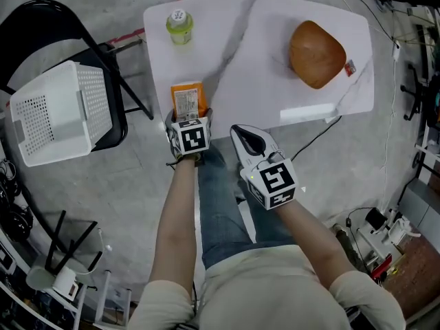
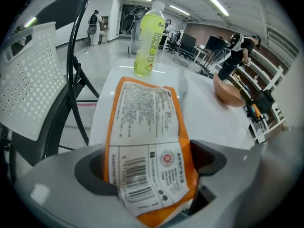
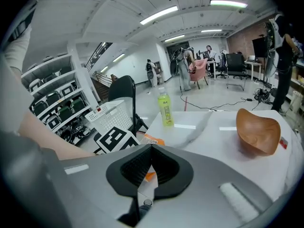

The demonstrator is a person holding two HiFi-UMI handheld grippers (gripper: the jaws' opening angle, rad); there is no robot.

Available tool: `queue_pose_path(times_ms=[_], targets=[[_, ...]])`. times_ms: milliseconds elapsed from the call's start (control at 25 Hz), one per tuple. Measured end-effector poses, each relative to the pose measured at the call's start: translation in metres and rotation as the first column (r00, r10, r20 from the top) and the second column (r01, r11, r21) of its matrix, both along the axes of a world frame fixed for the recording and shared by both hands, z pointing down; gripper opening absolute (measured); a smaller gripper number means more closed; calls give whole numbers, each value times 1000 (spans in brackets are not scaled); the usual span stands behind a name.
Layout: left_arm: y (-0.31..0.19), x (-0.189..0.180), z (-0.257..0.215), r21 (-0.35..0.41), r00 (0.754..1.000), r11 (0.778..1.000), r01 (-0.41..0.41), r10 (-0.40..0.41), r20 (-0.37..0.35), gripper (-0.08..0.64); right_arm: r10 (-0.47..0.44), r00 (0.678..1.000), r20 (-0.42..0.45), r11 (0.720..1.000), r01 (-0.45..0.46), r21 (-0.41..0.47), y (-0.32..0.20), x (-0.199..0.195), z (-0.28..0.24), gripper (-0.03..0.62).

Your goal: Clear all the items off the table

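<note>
Left of the table [image 1: 261, 88], a white basket [image 1: 58, 108] sits on a black chair [image 1: 41, 19], well clear of the tabletop. A green bottle [image 1: 179, 26] stands upright at the table's far left corner. An orange snack packet [image 1: 187, 96] lies flat at the table's near edge, and a wooden bowl [image 1: 316, 53] rests on the table's right half.

Risk: the packet is thin, slick and close to the table's edge. If the jaws close too high or off-centre, they are likely to pinch only loose film, and the packet could slide off towards the floor.

The left gripper [image 1: 189, 115] stands at the table's near edge with its jaws at full spread. The packet lies between them, not yet clamped. The right gripper [image 1: 239, 135] hangs just off the table's near edge with its jaws fully closed and nothing held.
</note>
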State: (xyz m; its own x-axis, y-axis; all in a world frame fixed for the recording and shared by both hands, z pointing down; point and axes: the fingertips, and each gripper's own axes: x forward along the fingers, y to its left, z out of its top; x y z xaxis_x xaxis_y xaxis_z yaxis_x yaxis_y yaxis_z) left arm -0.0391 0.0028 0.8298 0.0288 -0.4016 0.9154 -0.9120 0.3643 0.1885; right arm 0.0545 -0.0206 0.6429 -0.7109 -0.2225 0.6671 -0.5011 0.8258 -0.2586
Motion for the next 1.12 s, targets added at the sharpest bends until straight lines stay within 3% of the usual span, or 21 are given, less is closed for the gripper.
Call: queue_pose_path(times_ms=[160, 360, 1120], targets=[[0, -2, -3, -8, 1000, 1000, -22, 22, -2, 430, 10, 1000, 0, 1000, -10, 7, -7, -4, -5, -2], [1, -6, -23, 1, 998, 998, -55, 55, 19, 298, 12, 1000, 6, 1000, -12, 10, -9, -11, -20, -2], [20, -33, -157, 129, 999, 991, 34, -29, -40, 286, -81, 996, 23, 996, 80, 47, 4, -50, -98, -2]])
